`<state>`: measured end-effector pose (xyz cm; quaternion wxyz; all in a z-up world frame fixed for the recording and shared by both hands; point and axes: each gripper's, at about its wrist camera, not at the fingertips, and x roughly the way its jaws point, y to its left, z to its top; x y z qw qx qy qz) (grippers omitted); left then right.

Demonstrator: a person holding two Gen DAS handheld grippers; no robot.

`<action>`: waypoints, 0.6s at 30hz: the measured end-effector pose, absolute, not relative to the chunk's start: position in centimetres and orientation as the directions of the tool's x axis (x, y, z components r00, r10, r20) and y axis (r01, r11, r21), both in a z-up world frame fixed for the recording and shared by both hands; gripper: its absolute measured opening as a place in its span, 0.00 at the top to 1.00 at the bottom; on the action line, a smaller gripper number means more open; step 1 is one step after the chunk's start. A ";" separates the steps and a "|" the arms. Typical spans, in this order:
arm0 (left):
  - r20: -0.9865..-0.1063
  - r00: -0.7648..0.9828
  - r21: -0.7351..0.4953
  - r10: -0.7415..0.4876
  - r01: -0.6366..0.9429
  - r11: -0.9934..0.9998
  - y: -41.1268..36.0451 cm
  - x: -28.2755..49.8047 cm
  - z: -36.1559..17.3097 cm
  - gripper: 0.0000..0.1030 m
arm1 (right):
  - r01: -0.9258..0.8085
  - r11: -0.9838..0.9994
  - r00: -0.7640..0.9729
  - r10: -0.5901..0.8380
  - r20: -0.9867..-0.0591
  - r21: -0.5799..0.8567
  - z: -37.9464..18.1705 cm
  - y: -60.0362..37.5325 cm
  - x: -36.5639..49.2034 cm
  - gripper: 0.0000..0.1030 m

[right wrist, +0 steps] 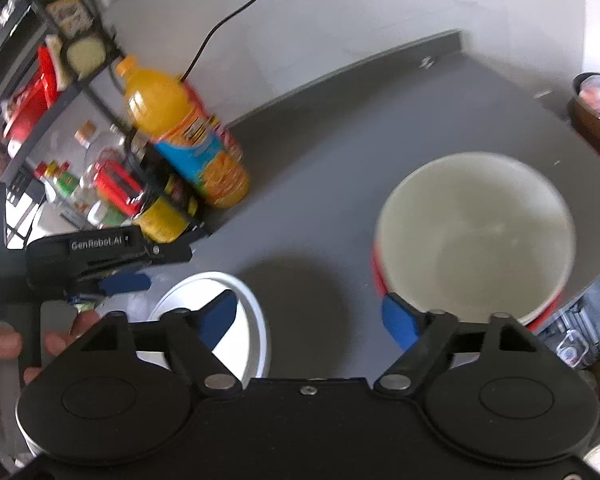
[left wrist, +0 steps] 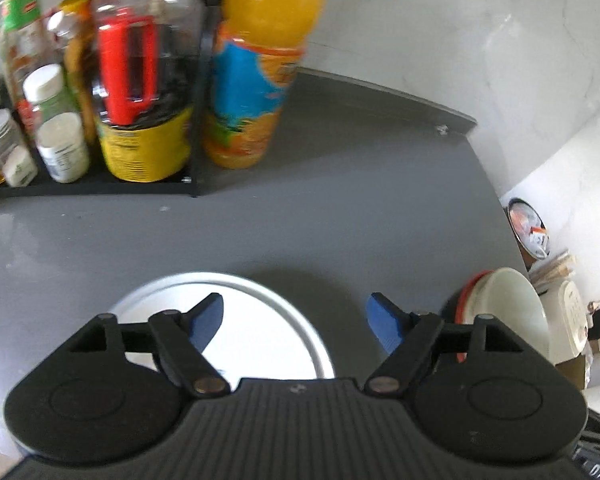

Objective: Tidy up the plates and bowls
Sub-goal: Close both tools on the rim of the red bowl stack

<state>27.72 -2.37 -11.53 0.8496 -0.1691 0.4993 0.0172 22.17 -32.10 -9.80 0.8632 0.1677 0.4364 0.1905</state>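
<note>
Your biggest risk is the bowl [right wrist: 474, 236]: it sits close to the counter's edge at about 3 o'clock in the right wrist view, and your right gripper [right wrist: 310, 316] has its right blue fingertip [right wrist: 398, 320] at or just under the near rim. I judge that a sideways nudge from that finger, before the other finger is inside, could slide the bowl toward the drop. Close only once the rim is truly between the pads.

The second risk is the orange juice bottle [left wrist: 260, 64] at 12 o'clock, standing free on the grey counter [left wrist: 340, 200] just beside the black condiment rack [left wrist: 88, 188]. A wide swing with either tool could tip it.

Both views are blurred, so you look to be moving fast; that makes a clipped rim more likely.

Your left gripper [left wrist: 294, 322] hangs above the white plate [left wrist: 256, 332], jaws wide and holding nothing; only its left fingertip [left wrist: 204, 320] is over the plate. The right gripper's jaws are also wide and empty.

The plate is round, flat and white with a pale raised rim, lying at 6 o'clock in the left wrist view. The bowl is cream-white inside with a red outside wall, empty, upright, and well apart from the plate, at 4 o'clock in that same view. A thin, low plate rim will be hard to pinch flat on the counter.
</note>
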 end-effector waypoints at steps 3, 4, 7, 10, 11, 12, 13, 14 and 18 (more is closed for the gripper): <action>-0.857 0.496 -0.248 -0.140 -0.158 0.956 -5.4 27.8 -11.3 0.18 | -0.183 0.870 0.563 0.475 -0.676 0.458 -9.6 -33.8 22.8 0.20; -0.859 0.492 -0.240 -0.140 -0.145 0.960 -6.2 27.8 -11.3 0.18 | -0.177 0.873 0.567 0.468 -0.678 0.454 -9.6 -34.4 23.0 0.19; -0.861 0.488 -0.228 -0.144 -0.118 0.966 -8.8 27.8 -11.4 0.18 | -0.165 0.878 0.583 0.454 -0.674 0.449 -9.6 -36.4 23.4 0.14; -0.862 0.484 -0.224 -0.149 -0.101 0.969 -11.0 28.0 -11.5 0.18 | -0.153 0.888 0.584 0.434 -0.686 0.433 -9.8 -38.3 24.0 0.13; -0.862 0.483 -0.223 -0.152 -0.093 0.970 -11.7 28.1 -11.5 0.18 | -0.154 0.892 0.581 0.430 -0.692 0.425 -9.9 -38.7 24.2 0.12; -0.863 0.481 -0.217 -0.153 -0.080 0.973 -12.4 28.2 -11.5 0.18 | -0.162 0.894 0.578 0.429 -0.694 0.418 -10.0 -39.2 24.4 0.11; -0.868 0.475 -0.202 -0.144 -0.073 0.977 -13.3 28.3 -11.5 0.18 | -0.167 0.894 0.579 0.430 -0.693 0.415 -10.1 -39.7 24.5 0.11; -0.874 0.466 -0.187 -0.136 -0.065 0.980 -14.1 28.4 -11.6 0.18 | -0.172 0.895 0.581 0.429 -0.691 0.412 -10.2 -40.3 24.6 0.11; -0.882 0.449 -0.179 -0.145 -0.034 0.983 -16.6 29.3 -12.0 0.17 | -0.156 0.897 0.575 0.423 -0.701 0.414 -11.0 -42.0 25.6 0.11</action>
